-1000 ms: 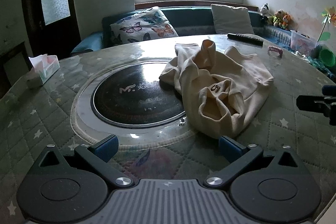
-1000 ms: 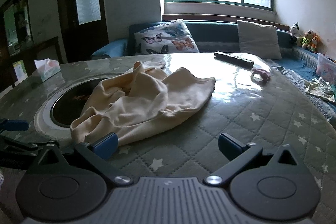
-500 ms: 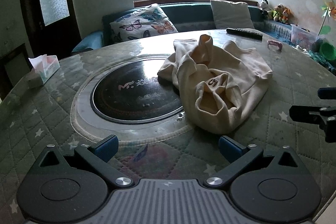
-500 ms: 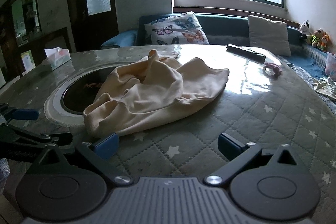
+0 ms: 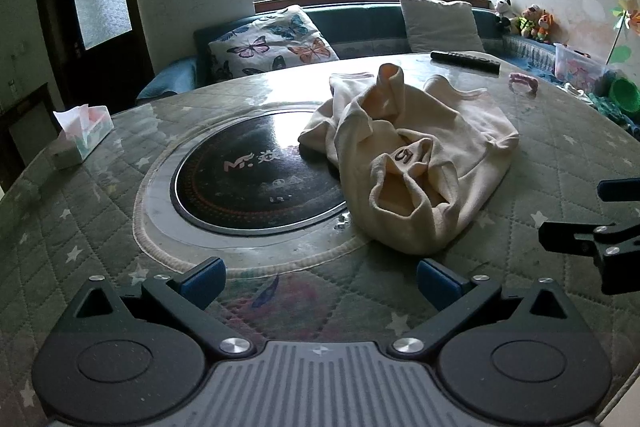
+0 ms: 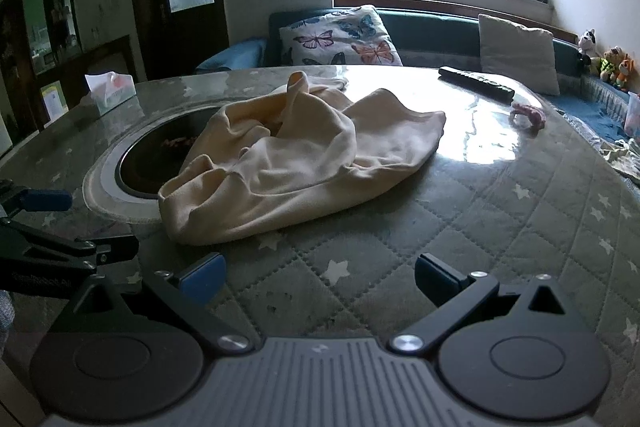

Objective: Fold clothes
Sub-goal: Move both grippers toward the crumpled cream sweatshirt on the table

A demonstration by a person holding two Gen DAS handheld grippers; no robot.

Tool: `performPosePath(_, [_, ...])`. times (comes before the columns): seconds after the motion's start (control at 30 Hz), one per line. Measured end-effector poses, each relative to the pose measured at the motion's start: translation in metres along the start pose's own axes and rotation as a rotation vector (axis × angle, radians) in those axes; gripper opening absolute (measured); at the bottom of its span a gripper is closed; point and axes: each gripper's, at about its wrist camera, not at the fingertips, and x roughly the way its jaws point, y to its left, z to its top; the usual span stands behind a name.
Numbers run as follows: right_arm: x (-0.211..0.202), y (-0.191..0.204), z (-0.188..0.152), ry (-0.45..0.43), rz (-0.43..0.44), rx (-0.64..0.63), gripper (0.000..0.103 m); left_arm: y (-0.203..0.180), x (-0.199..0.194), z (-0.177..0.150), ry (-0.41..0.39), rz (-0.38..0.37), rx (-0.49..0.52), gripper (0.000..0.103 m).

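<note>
A cream garment [image 5: 416, 155] lies crumpled in a heap on the round table, partly over the black round hob; it also shows in the right wrist view [image 6: 304, 163]. My left gripper [image 5: 320, 281] is open and empty, hovering over the table just short of the garment's near edge. My right gripper [image 6: 320, 277] is open and empty, a little short of the garment's near edge. The right gripper shows at the right edge of the left wrist view [image 5: 592, 227], and the left gripper at the left edge of the right wrist view [image 6: 52, 227].
The table [image 5: 100, 227] has a quilted star-pattern cover under glass and a black hob [image 5: 248, 183] in its middle. A tissue box [image 5: 82, 131] stands far left, a remote [image 5: 466, 61] and a pink item [image 5: 522, 81] far right. A sofa with cushions [image 5: 276, 43] lies behind.
Both grippers have moved slightly so the garment sits a bit farther right and higher in the views. The garment has not moved. Both grippers stay open.
</note>
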Motion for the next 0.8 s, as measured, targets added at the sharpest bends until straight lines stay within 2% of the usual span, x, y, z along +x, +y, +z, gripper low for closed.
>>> performPosePath(0.8, [0.0102, 0.0022, 0.0028, 0.031, 0.006, -0.006, 0.102, -0.0032, 0.0097, 0.0019, 0.027, 0.009, 0.016, 0.103])
